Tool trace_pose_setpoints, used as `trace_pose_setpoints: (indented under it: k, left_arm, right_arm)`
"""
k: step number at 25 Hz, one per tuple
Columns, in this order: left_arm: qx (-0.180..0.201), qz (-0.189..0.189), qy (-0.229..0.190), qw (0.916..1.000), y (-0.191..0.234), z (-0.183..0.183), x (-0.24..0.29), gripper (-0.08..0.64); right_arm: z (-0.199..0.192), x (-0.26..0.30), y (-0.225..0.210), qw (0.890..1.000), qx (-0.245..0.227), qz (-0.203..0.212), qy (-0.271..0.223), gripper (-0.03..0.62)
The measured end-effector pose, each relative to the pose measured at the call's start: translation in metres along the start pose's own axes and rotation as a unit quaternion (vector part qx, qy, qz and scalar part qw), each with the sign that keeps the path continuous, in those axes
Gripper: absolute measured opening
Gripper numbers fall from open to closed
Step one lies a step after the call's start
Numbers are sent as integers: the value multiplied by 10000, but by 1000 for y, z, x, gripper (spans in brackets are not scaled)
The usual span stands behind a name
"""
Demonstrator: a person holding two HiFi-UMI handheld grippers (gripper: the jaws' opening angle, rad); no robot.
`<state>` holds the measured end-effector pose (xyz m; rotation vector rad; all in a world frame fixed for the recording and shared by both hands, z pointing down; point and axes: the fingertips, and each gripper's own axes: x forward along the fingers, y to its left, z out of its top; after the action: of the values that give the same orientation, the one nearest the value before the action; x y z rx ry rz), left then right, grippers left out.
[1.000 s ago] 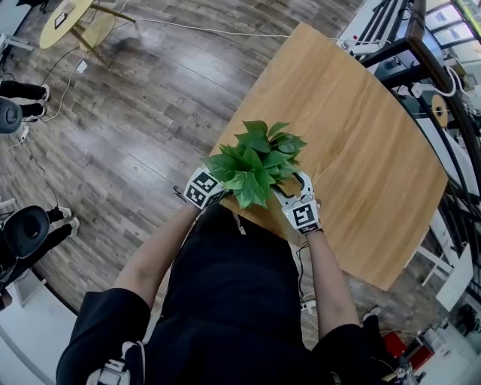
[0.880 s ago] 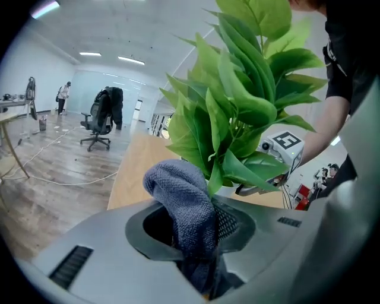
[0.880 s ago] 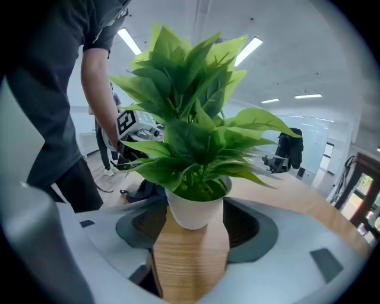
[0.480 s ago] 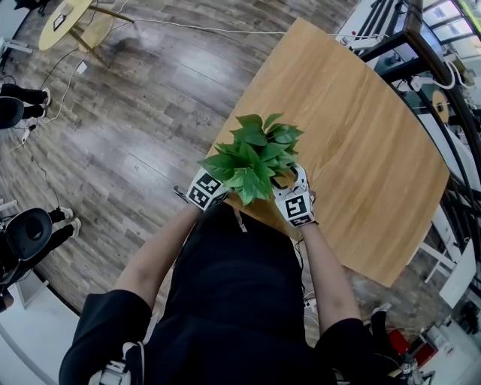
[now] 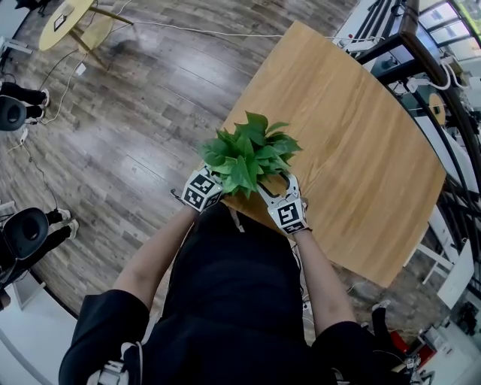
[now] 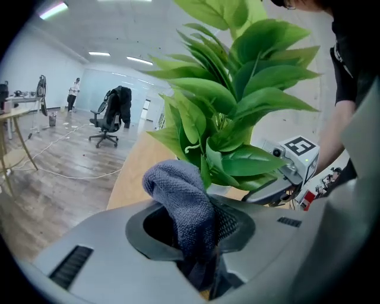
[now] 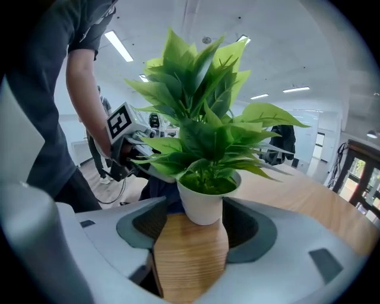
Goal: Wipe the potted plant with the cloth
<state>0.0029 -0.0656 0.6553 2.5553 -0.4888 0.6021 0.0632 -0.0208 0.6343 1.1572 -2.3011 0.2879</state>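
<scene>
- From the head view the potted plant (image 5: 248,154) shows only as leaves; its pot is hidden under them, as are the tips of both grippers.
- The plant stands near the table's (image 5: 361,135) near edge, just in front of the person, with one gripper on either side.
- The left gripper (image 5: 213,183) is mostly covered by leaves in the head view, with only its marker cube clear. Its own view shows the jaws closed on a grey-blue cloth (image 6: 184,202), which bulges up above them right against the lower leaves.
- The cloth cannot be made out in the head view.
- The right gripper (image 5: 276,184) has its jaws spread apart. Its own view shows the white pot (image 7: 205,202) standing between the tips on the wood, with a gap on the pot's left side. Whether the other pad touches the pot cannot be told.
- The right gripper view also catches the left gripper's marker cube behind the leaves, but foliage blocks that gripper's jaws.
- In the left gripper view, an office chair (image 6: 110,116) and a distant standing person (image 6: 73,94) show past the plant, both small.
- In the head view, a cable (image 5: 195,30) trails over the wooden floor, and a round side table (image 5: 68,19) is cut off at the top left.
</scene>
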Motion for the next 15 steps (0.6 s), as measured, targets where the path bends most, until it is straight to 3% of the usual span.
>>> trace_pose_setpoints:
  k: [4, 8, 13, 15]
  left_arm:
    - [63, 234, -46, 9997, 11, -2, -6, 120]
    - [175, 345, 162, 9991, 19, -4, 0, 118]
    - [612, 190, 646, 9959, 6, -16, 13, 118]
    - [737, 103, 839, 9937, -5, -19, 14, 118]
  right_arm:
    - [-8, -7, 11, 9997, -121, 173, 134, 273]
    - [-9, -10, -22, 9997, -22, -206, 117, 274]
    - [7, 2, -28, 9981, -607, 91, 54, 273]
    - [10, 5, -26, 9984, -541, 137, -8, 273]
